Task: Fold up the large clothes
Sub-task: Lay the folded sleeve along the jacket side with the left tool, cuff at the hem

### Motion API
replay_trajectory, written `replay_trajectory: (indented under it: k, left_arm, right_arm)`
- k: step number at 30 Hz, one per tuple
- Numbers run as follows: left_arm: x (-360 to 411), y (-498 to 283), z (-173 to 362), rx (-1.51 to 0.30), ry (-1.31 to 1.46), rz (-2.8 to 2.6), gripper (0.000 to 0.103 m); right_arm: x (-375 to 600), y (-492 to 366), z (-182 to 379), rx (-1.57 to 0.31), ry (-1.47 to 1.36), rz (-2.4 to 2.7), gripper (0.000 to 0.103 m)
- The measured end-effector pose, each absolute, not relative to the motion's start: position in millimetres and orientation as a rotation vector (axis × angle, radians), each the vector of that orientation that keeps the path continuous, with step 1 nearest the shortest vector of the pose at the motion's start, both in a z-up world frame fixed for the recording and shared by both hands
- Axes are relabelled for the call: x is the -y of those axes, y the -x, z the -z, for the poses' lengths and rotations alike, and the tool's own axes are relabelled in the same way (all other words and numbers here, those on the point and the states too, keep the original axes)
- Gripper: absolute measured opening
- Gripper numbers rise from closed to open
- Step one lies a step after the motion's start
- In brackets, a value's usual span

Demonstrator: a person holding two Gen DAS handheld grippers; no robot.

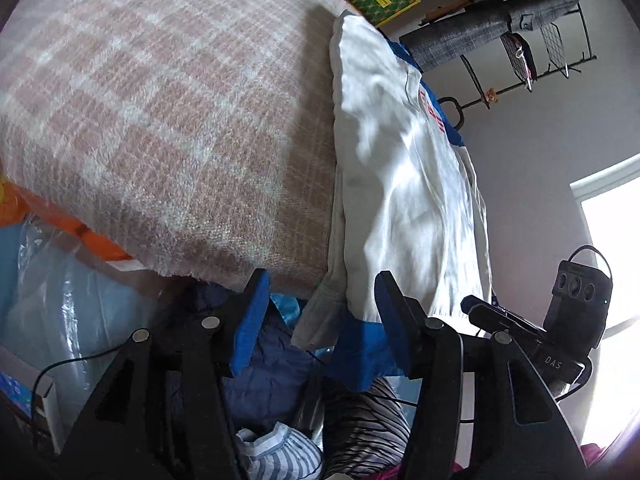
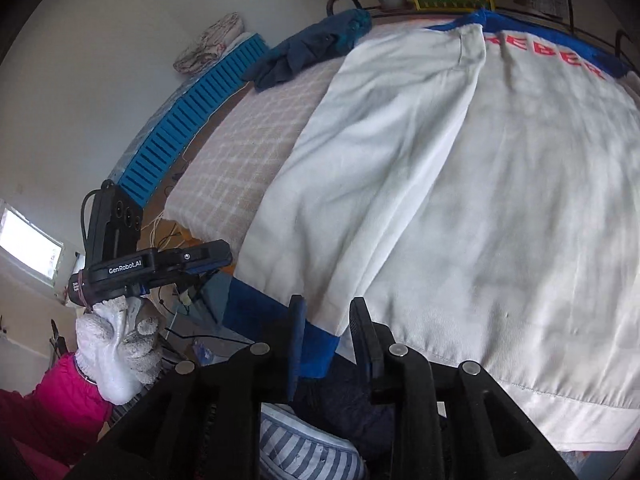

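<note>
- The bed (image 1: 160, 120), under a pink-and-white checked blanket (image 2: 256, 132), carries the work; it is soft, so it will give when cloth is pressed flat on it.
- The sweatshirt (image 2: 500, 208) lies spread over the near side of the blanket, white body with blue trim and red letters near the far edge. One sleeve (image 2: 384, 152) is already laid across the body. I judge it light, limp and thick enough to hold a crease; it will drag and bunch if pulled by one point.
- The blue hem band (image 2: 316, 344) hangs over the bed edge, nearest both tools. Its doubled ribbing looks like the firmest place to grip, at two spread points so the panel lifts evenly.
- The grey-white cuff (image 1: 320, 316) dangles at the edge, another sturdy hold if the sleeve needs resetting.
- The right gripper (image 2: 325, 346) has its jaws partly open, straddling the blue hem band; I cannot see them pinching it.
- The left gripper (image 1: 320, 320) has its jaws wide apart around the cuff and hem, gripping nothing. A white-gloved hand (image 2: 120, 352) carries it.
- A dark blue garment (image 2: 308, 52) lies bunched at the far end, well apart.
</note>
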State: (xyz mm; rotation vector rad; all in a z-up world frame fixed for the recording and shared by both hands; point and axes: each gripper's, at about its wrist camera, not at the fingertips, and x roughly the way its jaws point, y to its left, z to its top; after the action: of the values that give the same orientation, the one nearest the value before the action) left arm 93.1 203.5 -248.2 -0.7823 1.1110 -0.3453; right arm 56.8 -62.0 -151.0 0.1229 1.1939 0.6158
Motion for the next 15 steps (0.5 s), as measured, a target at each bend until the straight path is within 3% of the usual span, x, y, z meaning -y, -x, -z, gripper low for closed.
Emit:
replay_trajectory:
  k: [10, 12, 13, 15]
  left_arm:
    - [-182, -106, 277, -1.18, 0.907, 0.456, 0.055]
    - [-175, -103, 269, -1.172, 0.876, 0.479, 0.047]
    - [-172, -102, 264, -1.169, 0.851, 0.467, 0.031]
    - [-170, -96, 251, -1.133, 0.842, 0.468, 0.022]
  right_arm:
    - [44, -76, 184, -1.265, -0.101, -0.602, 0.025]
    - [49, -74, 189, -1.281, -0.122, -0.6, 0.025]
    - [49, -76, 191, -1.286, -0.121, -0.6, 0.025]
    - [46, -77, 193, -1.292, -0.108, -0.607, 0.025]
